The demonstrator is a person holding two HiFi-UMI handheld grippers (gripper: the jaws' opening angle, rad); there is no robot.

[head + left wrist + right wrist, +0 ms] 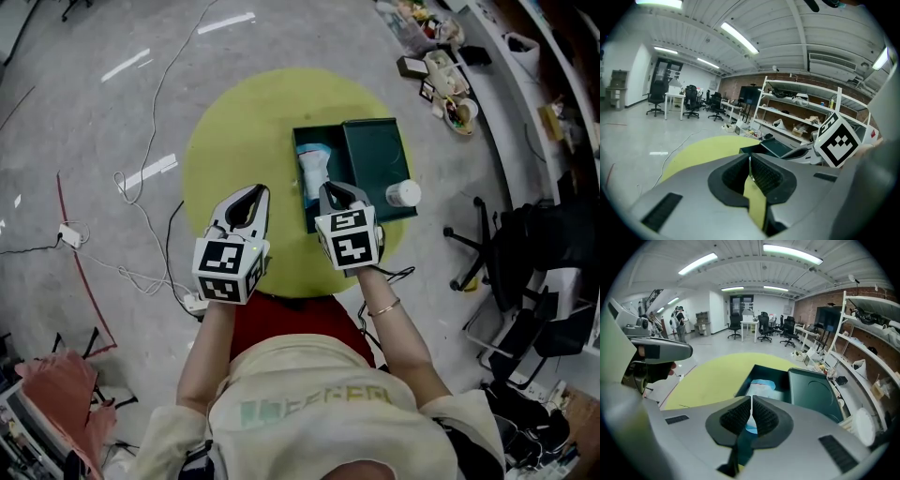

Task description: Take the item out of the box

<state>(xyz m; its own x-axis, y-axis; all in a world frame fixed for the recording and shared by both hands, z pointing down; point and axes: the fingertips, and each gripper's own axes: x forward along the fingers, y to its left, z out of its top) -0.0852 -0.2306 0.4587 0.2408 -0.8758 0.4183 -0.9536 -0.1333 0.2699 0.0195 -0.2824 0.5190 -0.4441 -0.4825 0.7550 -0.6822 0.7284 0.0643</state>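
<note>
head view only: whole layout from above. round yellow-green surface [234, 141] on a grey floor [94, 112]. dark green box [302, 150] open, right of the surface's centre. lid [375, 164] flat just beside the box on its right. in the box a pale white-and-blue soft packet, the item [314, 171]. white round container [403, 194] at the lid's near right corner.

left hand-held gripper [254, 193] over bare surface, left of the box and apart from it. right hand-held gripper [330, 190] over the box's near end, tips close by the item; contact not readable from above.

right gripper view adds: right hand-held gripper [751, 401] with jaws pressed together, nothing between them. item [761, 386] seen past the tips, lying in the box [761, 371], not held. lid [813, 390] smooth and moulded, with a shallow round recess.

left gripper view adds: left hand-held gripper [750, 161] with jaws together at the tips, nothing gripped, dark ribbed pads. only a corner of the box visible, plus the marker cube [836, 140] of the right hand-held gripper.

room for moving: broad bare surface left of and beyond the box; near rim close by both marker cubes. cables [141, 211] on the floor at left, chair [497, 248] at right, shelving [801, 115] beyond the surface.
</note>
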